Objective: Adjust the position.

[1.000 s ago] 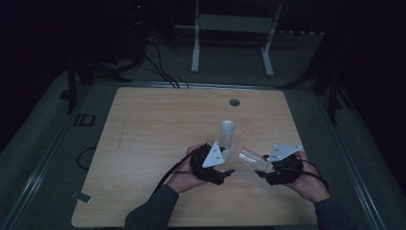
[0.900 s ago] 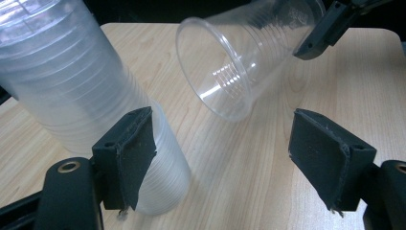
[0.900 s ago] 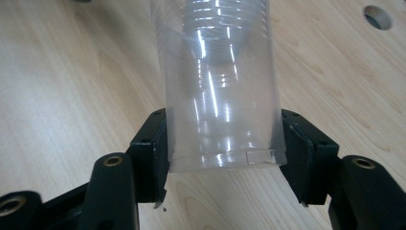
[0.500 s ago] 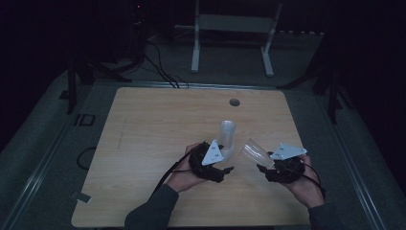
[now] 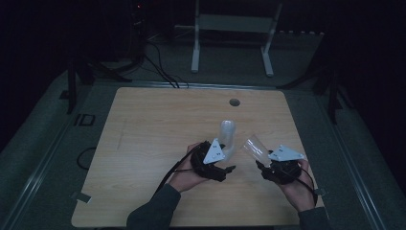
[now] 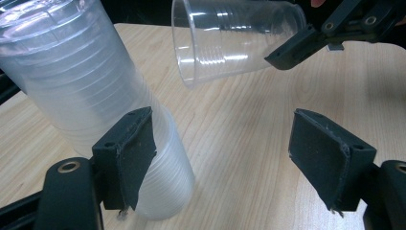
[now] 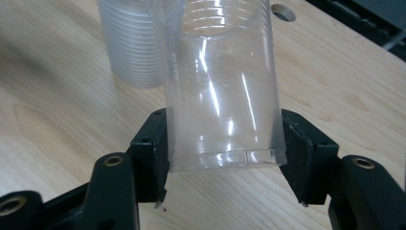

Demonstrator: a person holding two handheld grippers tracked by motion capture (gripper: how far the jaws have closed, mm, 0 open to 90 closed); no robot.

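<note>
A tall stack of clear plastic cups (image 5: 227, 134) stands on the wooden table (image 5: 143, 143). My left gripper (image 5: 225, 161) sits at its foot. In the left gripper view the stack (image 6: 81, 91) is by the left pad (image 6: 136, 153); the other pad is far off to the right, so the left gripper (image 6: 222, 129) is open. My right gripper (image 5: 262, 165) is shut on a single clear cup (image 5: 253, 148), held tilted just right of the stack. Its pads press both sides of the cup's (image 7: 220, 91) base. That cup's (image 6: 230, 38) mouth faces the stack.
A round cable hole (image 5: 234, 102) lies in the table's far middle. A white metal stand (image 5: 230, 28) and cables are on the dark floor beyond. The table's left half and far side are bare wood.
The right gripper has lifted the single cup slightly and tipped its mouth higher. The left gripper and the stack have stayed put.
</note>
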